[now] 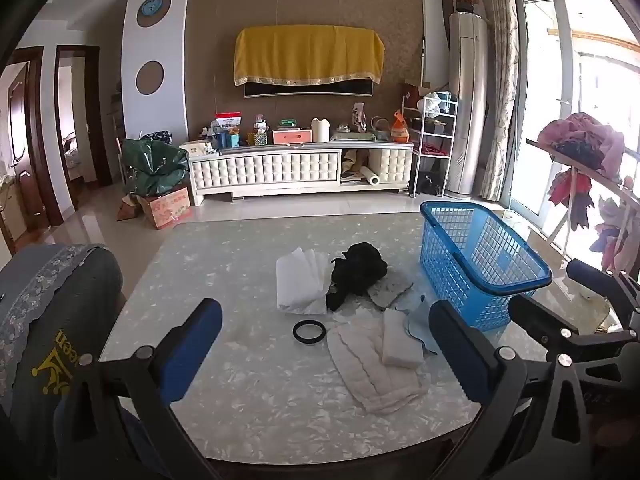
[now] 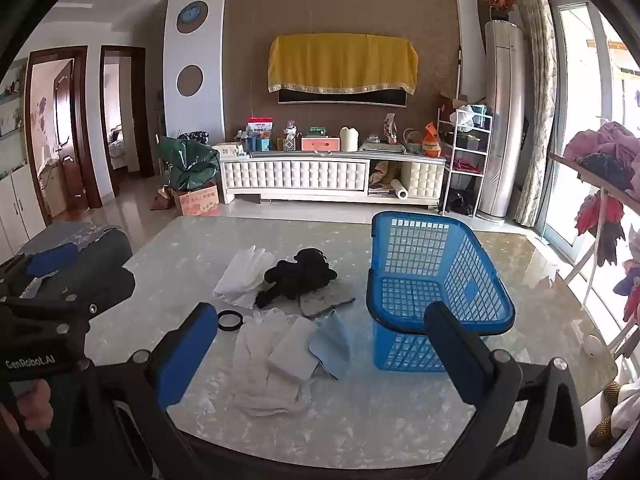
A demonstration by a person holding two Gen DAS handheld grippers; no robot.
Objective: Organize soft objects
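Observation:
On the marble table [image 1: 248, 404] lie a white glove [image 1: 301, 286], a black soft toy [image 1: 356, 274], a grey cloth [image 1: 390, 292], a second white glove [image 1: 372, 364] with a white sponge [image 1: 402, 340] on it, and a light blue cloth [image 1: 418, 320]. A blue basket [image 1: 476, 264] stands at the right, empty. The same things show in the right wrist view: toy [image 2: 298, 274], near glove [image 2: 260, 364], sponge [image 2: 294, 348], blue cloth [image 2: 332, 342], basket [image 2: 432, 280]. My left gripper [image 1: 326, 336] and right gripper [image 2: 320, 340] are both open and empty, above the table's near edge.
A black ring [image 1: 308, 332] lies on the table near the gloves. A chair back with a grey cover [image 1: 48, 320] stands at the left. A rack with clothes [image 1: 580, 152] is at the right. A TV cabinet [image 1: 296, 168] stands against the far wall.

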